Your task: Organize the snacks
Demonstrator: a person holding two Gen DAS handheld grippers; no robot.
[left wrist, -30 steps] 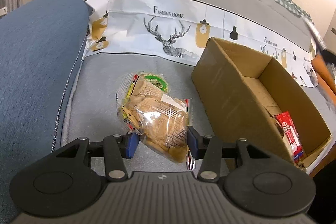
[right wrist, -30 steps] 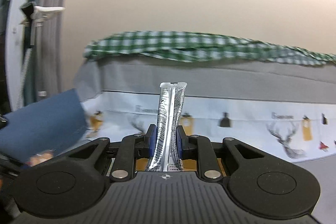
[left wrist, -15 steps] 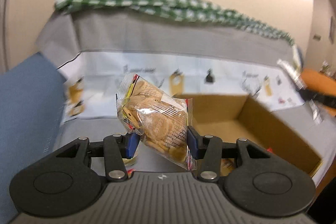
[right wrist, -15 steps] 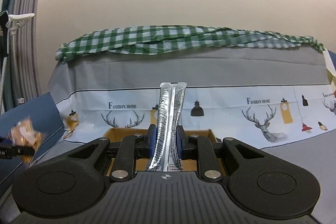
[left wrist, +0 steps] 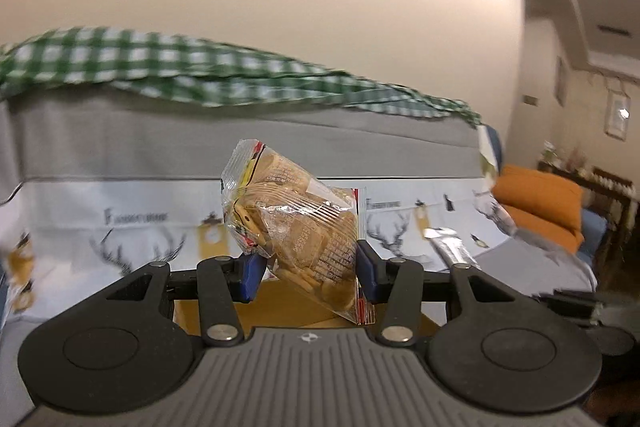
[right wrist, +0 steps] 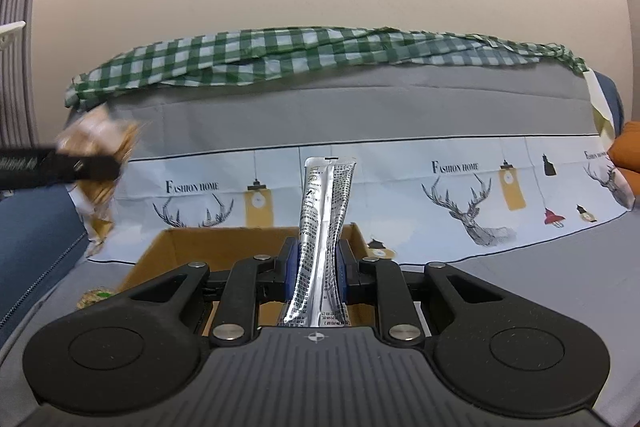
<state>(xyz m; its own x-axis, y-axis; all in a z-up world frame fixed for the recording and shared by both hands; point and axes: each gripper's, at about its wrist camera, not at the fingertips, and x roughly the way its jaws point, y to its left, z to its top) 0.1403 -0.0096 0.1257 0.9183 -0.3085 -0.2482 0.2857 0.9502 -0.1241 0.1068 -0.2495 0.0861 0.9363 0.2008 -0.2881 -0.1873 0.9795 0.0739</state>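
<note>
My left gripper [left wrist: 306, 277] is shut on a clear bag of biscuits [left wrist: 296, 227] and holds it in the air above the open cardboard box [left wrist: 288, 309]. My right gripper [right wrist: 318, 275] is shut on a silver stick sachet [right wrist: 322, 239], held upright over the near end of the same box [right wrist: 224, 245]. In the right wrist view the left gripper [right wrist: 60, 167] with its biscuit bag [right wrist: 100, 139] shows blurred at the left. In the left wrist view the silver sachet [left wrist: 452, 249] shows at the right.
The box stands on a grey sofa seat [right wrist: 540, 267] with a deer-print cover [right wrist: 472, 203] and a green checked cloth [right wrist: 320, 55] along the backrest. A round green-labelled snack [right wrist: 94, 297] lies left of the box. An orange cushion [left wrist: 540, 203] is at the right.
My left gripper has lifted the biscuit bag off the sofa seat and swung right over the box. My right gripper has moved over the box with the sachet still held.
</note>
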